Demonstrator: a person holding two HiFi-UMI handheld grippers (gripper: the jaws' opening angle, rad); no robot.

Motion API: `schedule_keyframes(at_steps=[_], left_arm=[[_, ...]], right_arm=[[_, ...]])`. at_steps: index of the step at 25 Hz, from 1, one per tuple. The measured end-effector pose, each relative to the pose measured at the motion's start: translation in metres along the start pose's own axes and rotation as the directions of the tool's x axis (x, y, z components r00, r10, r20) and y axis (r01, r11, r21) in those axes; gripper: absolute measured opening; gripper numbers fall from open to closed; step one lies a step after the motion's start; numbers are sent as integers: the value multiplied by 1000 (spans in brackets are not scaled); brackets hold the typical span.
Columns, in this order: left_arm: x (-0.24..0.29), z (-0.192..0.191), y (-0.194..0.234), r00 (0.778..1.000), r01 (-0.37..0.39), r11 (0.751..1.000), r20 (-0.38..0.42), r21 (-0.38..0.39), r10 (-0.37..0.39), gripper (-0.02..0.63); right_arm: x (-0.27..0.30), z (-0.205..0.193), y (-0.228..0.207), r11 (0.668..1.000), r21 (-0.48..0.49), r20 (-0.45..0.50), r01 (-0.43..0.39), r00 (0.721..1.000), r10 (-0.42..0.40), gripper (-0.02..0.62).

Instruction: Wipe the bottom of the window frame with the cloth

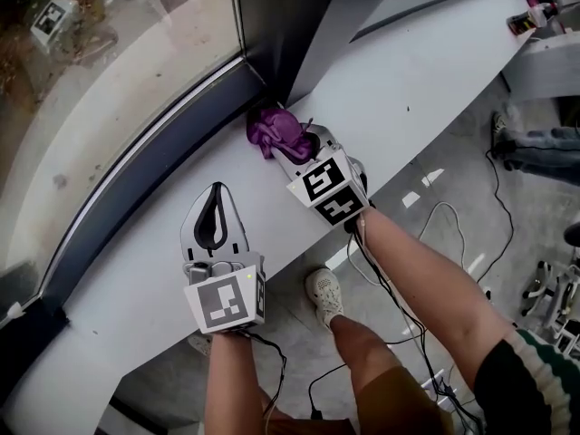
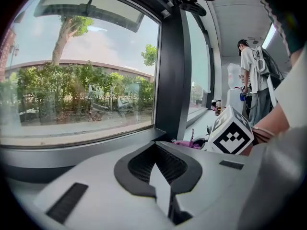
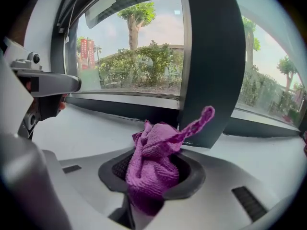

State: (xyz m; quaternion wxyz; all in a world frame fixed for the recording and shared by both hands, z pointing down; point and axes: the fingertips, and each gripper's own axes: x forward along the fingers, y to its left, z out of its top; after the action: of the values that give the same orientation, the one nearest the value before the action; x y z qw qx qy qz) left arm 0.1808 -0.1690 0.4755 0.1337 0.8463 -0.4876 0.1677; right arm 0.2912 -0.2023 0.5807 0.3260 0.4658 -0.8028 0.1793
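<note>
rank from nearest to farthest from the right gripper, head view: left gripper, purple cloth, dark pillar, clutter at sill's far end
1. purple cloth: in the jaws of the right gripper
2. dark pillar: just beyond the cloth
3. left gripper: leftward along the sill
4. clutter: sill's far end, upper right

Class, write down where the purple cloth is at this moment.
In the head view the purple cloth sits bunched in the right gripper's jaws, centre frame, above the white sill near the foot of the dark window post.
</note>
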Motion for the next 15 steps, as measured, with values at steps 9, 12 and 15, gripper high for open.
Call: schedule_keyframes(at_steps=[9, 12, 15], left_arm=[[0, -9, -5, 1000, -2, 1000, -12, -19, 2, 5], [1, -10, -7, 1000, 2, 1000, -19, -13, -2, 5], [3, -10, -8, 1000, 7, 1000, -20, -6, -7, 5]], right_arm=[[1, -1, 1, 1000, 2, 11, -5, 1000, 5, 142], [1, -2, 2, 1000, 13, 8, -6, 1000, 6, 141], [1, -3, 1, 1000, 13, 7, -6, 1000, 6, 141]])
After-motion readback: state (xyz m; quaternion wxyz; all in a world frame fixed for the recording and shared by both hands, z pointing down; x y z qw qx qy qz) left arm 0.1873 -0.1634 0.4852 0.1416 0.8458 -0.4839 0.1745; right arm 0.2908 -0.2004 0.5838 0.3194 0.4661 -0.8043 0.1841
